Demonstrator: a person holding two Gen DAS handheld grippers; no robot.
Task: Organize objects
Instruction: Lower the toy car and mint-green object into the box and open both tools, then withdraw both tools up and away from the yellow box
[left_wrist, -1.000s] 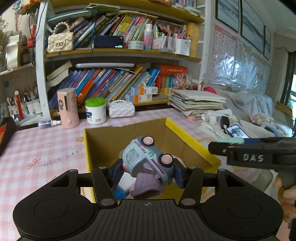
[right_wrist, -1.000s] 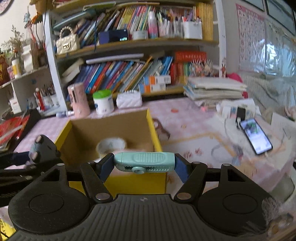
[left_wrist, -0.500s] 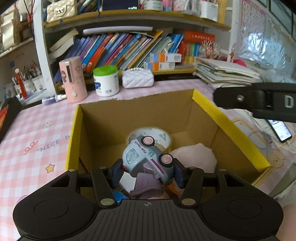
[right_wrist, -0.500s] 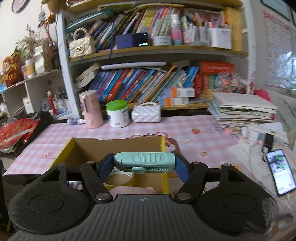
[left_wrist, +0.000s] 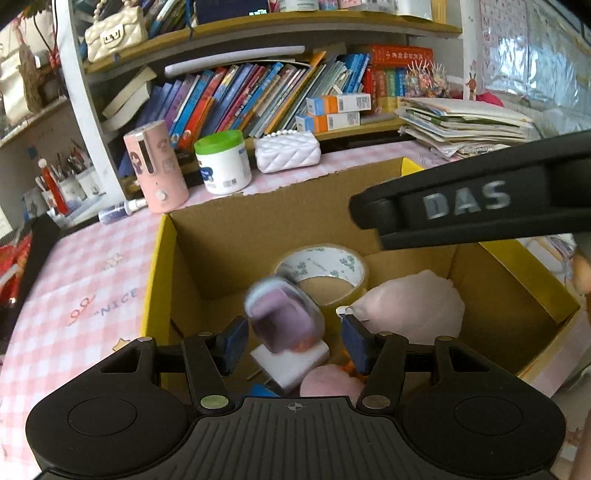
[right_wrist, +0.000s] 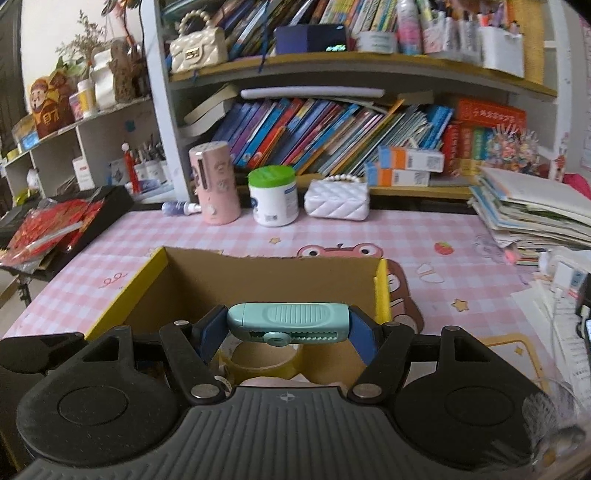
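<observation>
Toy car (left_wrist: 284, 317) (blurred) loose betw. left gripper (left_wrist: 293, 341) fingers — over box (left_wrist: 157, 280).

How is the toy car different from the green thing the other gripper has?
The toy car is round, blue and purple; the green clip is long and flat. The car is loose and blurred between the open left gripper, whose jaws have just been opening; the clip is squeezed in the right gripper. Both are above the cardboard box.
</observation>
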